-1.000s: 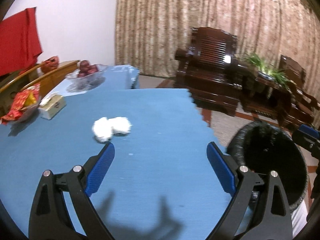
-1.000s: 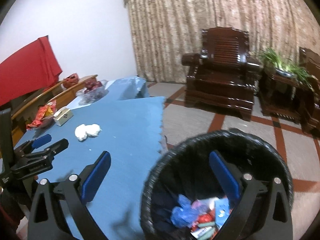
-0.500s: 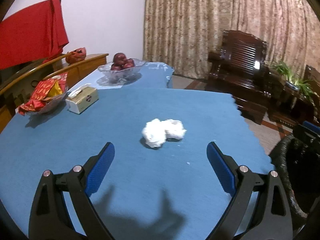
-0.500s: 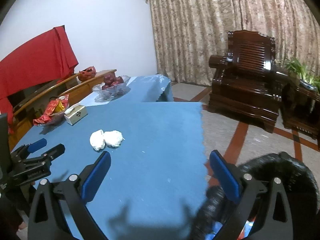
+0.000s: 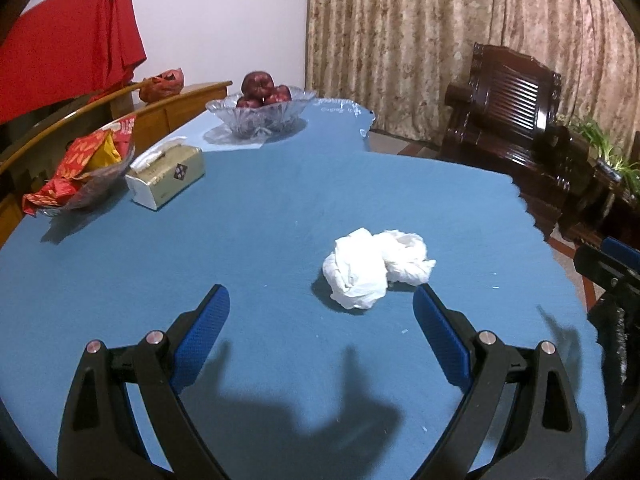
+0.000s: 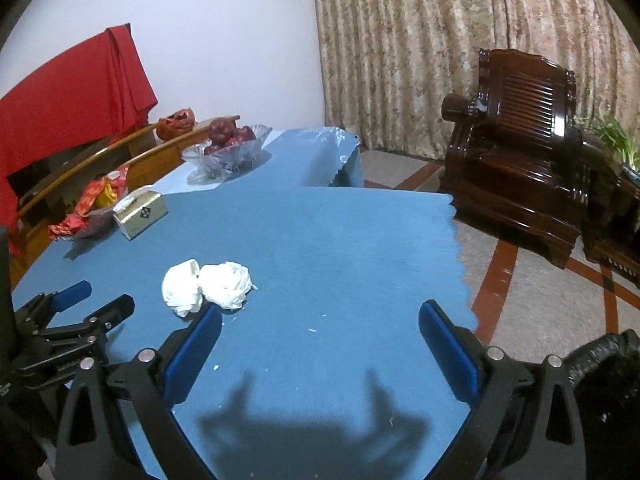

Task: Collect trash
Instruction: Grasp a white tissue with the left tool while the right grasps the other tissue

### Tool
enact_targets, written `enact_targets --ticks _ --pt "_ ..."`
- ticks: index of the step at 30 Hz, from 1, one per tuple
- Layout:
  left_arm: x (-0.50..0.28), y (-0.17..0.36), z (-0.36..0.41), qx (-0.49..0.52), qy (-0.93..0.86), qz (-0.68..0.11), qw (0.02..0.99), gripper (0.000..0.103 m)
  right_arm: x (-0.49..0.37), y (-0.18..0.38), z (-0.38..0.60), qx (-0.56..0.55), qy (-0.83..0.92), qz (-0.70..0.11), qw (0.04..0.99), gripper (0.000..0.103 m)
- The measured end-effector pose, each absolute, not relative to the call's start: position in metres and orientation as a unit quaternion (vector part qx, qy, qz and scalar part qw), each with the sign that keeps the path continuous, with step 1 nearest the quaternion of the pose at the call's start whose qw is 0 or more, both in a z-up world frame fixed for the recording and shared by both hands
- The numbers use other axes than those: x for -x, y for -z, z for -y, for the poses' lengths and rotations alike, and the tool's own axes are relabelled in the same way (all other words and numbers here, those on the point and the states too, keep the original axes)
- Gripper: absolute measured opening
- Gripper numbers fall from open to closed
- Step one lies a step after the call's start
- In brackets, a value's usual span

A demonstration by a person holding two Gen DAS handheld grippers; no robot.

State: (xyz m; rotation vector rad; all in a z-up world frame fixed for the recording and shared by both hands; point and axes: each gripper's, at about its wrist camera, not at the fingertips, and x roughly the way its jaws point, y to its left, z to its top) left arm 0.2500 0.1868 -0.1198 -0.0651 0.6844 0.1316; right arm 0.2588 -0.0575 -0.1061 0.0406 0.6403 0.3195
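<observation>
Hovering spread left claw [image 5: 320, 312] near crumpled tissues [image 5: 376, 266], right claw [image 6: 320, 328] spread, bare tablecloth [image 5: 256, 216] around.

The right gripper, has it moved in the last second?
Yes. The right gripper swung left, off the black-lined trash bin that filled its view, and now hangs open over the blue tablecloth.

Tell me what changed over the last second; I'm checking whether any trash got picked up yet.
Nothing was picked up. Both open grippers swung away from the black bin toward the table; the left gripper now faces the two crumpled white tissues, and the right gripper is over the blue tablecloth. The tissues, tissue box and fruit bowl stayed put.
</observation>
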Motion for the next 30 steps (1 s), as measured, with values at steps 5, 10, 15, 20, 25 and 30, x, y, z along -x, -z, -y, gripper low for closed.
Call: enact_targets --ticks 5,10,15,20,25,30 --pt "-0.276 0.139 -0.189 0.032 -0.061 -0.357 0.931 0.084 -0.276 0.114 0.054 -0.023 -0.155 -0.321 0.934 0.097" --pt "-0.297 0.154 -0.187 0.032 -0.057 -0.374 0.925 0.081 -0.288 0.121 0.051 -0.021 -0.155 -0.327 0.932 0.097" --pt "-0.311 0.160 -0.185 0.036 -0.050 -0.384 0.921 0.073 -0.296 0.126 0.048 -0.019 -0.157 -0.334 0.929 0.097" --pt "-0.316 0.163 -0.179 0.042 -0.019 -0.392 0.919 0.042 -0.298 0.132 0.043 -0.013 -0.161 -0.338 0.927 0.097" --pt "-0.306 0.155 -0.183 0.057 -0.009 -0.382 0.922 0.039 -0.301 0.134 0.035 -0.010 -0.169 -0.340 0.925 0.097" --pt "-0.294 0.144 -0.199 0.058 -0.023 -0.368 0.928 0.039 -0.306 0.134 0.018 -0.005 -0.182 -0.339 0.923 0.097"
